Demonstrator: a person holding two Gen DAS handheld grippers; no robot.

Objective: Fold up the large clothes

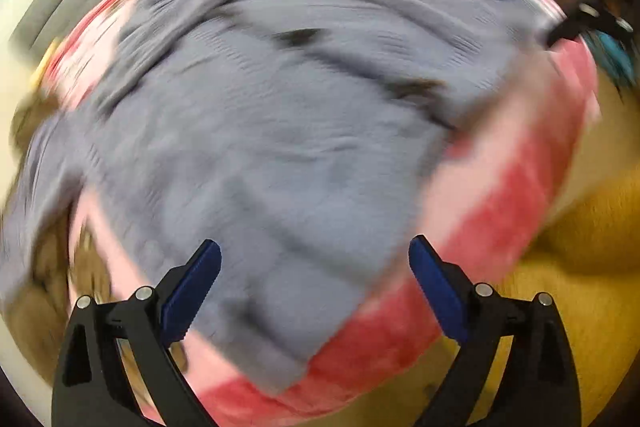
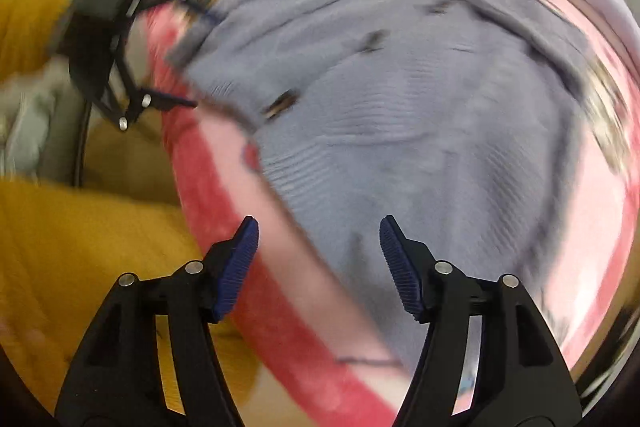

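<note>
The grey-blue ribbed knit garment [image 1: 280, 131] was spread over a pink and red fleece blanket [image 1: 500, 211]. Both the left gripper [image 1: 315, 291] and right gripper [image 2: 319, 263] were held above it, jaws apart, nothing clamped between.

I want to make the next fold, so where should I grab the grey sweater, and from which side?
Probably the sweater's near corner, where it lies flat on the pink blanket. That edge is free and nothing covers it. Come down from above on the near side, where the open left claw already hovers. Blur hides finer detail.
</note>
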